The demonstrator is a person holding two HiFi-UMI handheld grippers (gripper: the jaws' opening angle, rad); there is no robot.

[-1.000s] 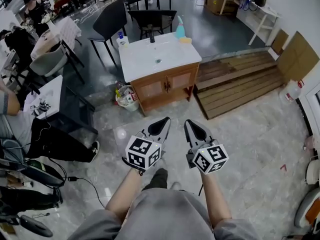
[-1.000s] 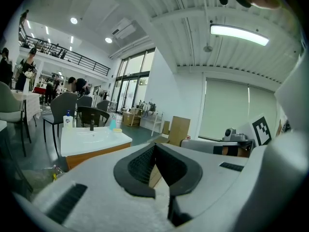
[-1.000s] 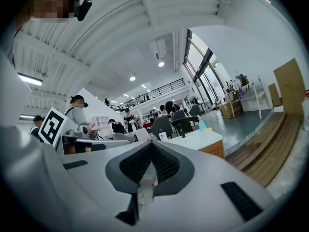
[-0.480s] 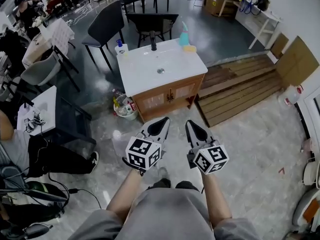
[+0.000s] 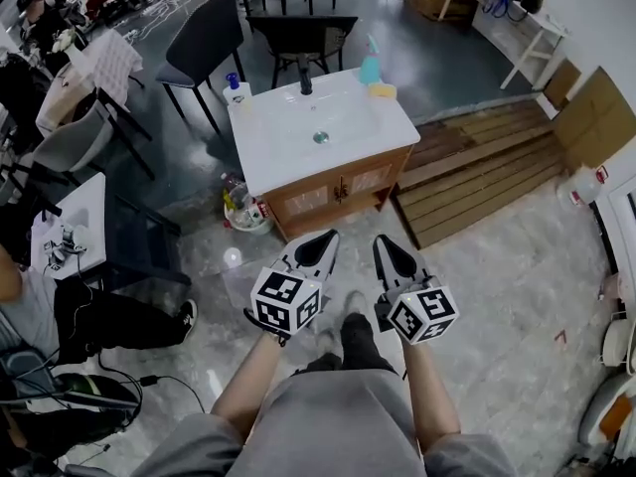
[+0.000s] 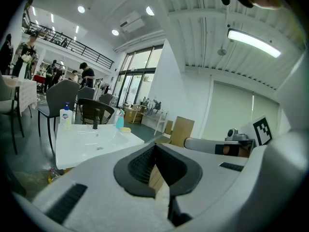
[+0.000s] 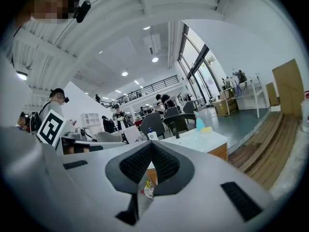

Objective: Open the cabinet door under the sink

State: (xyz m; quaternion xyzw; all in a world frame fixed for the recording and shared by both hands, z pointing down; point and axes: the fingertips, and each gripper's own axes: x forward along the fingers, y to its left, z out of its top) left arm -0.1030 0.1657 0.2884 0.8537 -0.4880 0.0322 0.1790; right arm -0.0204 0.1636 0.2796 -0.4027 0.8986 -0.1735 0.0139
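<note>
Head view: bucket (image 5: 248, 227) of bottles (image 5: 236, 198) just beside the shut cabinet (image 5: 333, 193).

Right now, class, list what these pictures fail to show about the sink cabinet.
- Cabinet door handles: too small in the head view to tell their shape.
- Cabinet doors: in the left claw view, mostly hidden behind the left claw itself.
- Cabinet interior: shut doors hide it in every view.
- Basket beside the cabinet: contents too small, head view.
</note>
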